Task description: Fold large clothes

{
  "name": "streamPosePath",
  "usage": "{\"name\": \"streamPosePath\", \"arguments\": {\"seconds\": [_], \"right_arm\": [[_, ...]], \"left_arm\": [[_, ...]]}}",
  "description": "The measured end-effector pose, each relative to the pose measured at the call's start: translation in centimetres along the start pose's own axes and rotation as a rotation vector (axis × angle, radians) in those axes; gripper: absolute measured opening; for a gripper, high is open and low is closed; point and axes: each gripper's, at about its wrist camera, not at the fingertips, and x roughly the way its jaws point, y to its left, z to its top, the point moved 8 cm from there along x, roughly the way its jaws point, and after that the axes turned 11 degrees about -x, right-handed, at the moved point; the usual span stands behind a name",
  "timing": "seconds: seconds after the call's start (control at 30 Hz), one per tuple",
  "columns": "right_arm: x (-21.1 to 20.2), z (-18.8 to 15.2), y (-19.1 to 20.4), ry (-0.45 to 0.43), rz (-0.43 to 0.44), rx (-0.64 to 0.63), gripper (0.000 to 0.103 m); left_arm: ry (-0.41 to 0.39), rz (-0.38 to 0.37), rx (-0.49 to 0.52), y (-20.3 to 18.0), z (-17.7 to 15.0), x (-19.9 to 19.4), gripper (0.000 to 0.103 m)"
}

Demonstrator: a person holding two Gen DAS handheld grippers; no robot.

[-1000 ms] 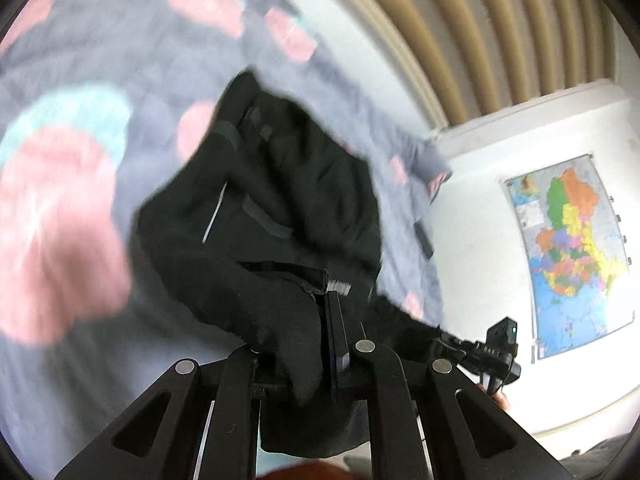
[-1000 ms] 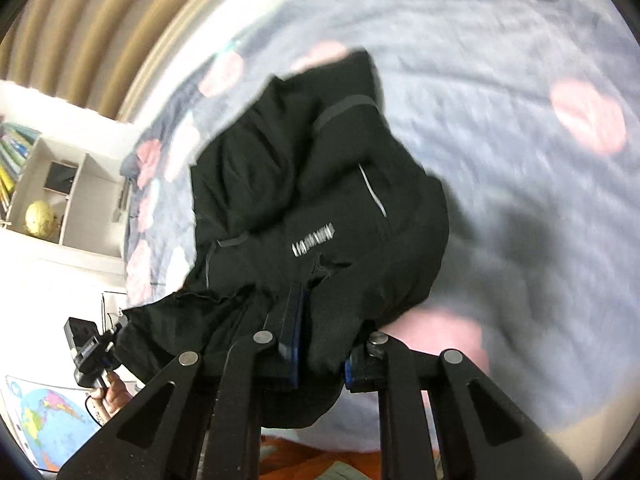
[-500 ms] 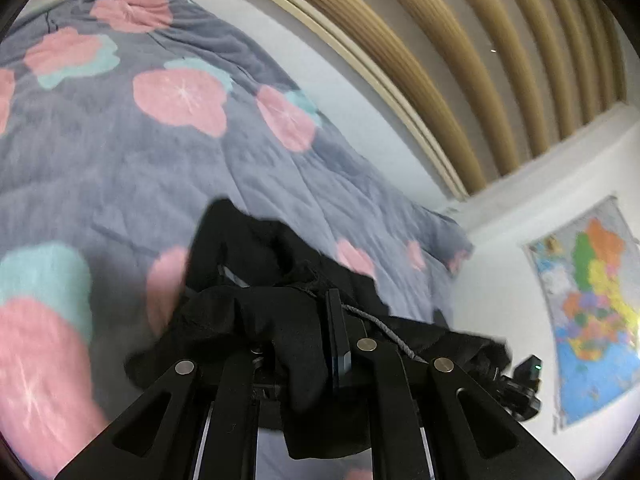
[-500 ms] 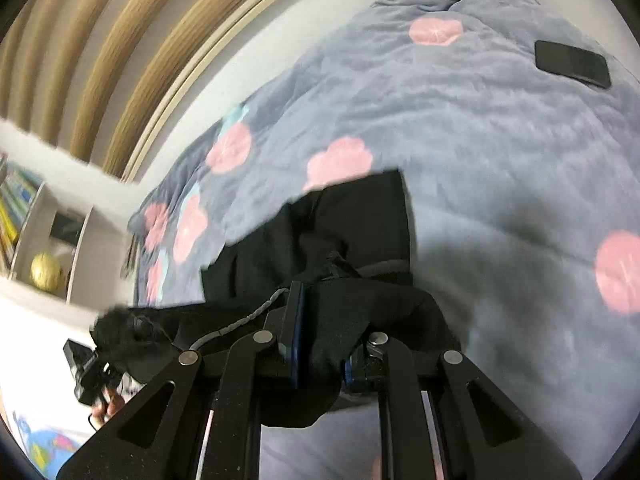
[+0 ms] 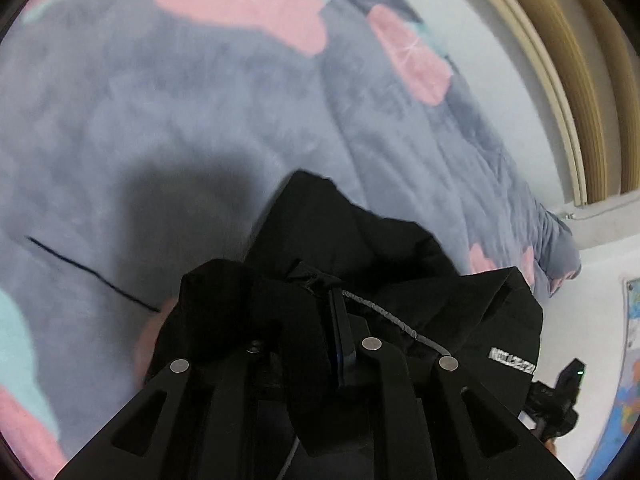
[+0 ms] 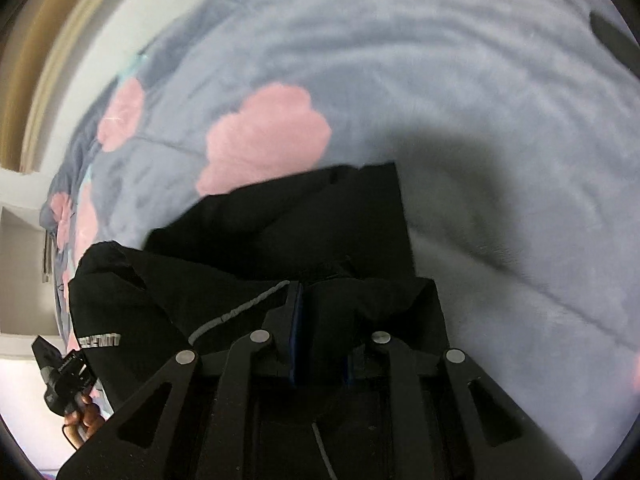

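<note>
Big grey blanket (image 5: pixel 168 128) with pink flower patches fills both views, a wide soft bed surface with plenty of open room ahead and to the sides for laying cloth flat. Over it hangs the black jacket (image 5: pixel 360 248), far edge trailing onto the blanket, near edge bunched up at the tools, likely lifted so the hem can be drawn over into a fold. Left gripper (image 5: pixel 308 320) is clamped tight on a wad of that fabric; right gripper (image 6: pixel 320 312) likewise pinches a thick fold, jaws nearly closed. A grey drawcord (image 6: pixel 236 312) crosses between them. Small dark object (image 6: pixel 612 36) lies far off, well clear.
</note>
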Motion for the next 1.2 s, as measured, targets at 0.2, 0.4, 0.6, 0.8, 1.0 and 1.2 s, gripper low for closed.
{"name": "streamPosePath", "arguments": {"seconds": [0.2, 0.4, 0.6, 0.8, 1.0, 1.2], "right_arm": [[1.0, -0.1, -0.3, 0.031, -0.010, -0.008, 0.021], [-3.9, 0.0, -0.2, -0.027, 0.048, 0.018, 0.028], [-10.3, -1.3, 0.7, -0.102, 0.131, 0.014, 0.058], [-14.7, -2.2, 1.8, -0.196, 0.062, -0.063, 0.076], [-12.2, -1.6, 1.7, -0.167, 0.003, -0.139, 0.077], [-7.5, 1.4, 1.3, -0.146, -0.051, -0.239, 0.077]], "left_arm": [[0.050, -0.039, 0.007, 0.5, 0.1, 0.3, 0.017], [0.078, -0.077, 0.082, -0.4, -0.5, -4.7, 0.032], [0.056, -0.145, 0.209, -1.4, -2.6, -12.8, 0.074], [-0.015, -0.167, 0.254, -0.5, -2.7, -17.7, 0.080], [0.008, -0.084, 0.220, 0.1, -0.3, -12.6, 0.079], [0.037, 0.013, 0.258, 0.1, 1.9, -7.3, 0.079]]}}
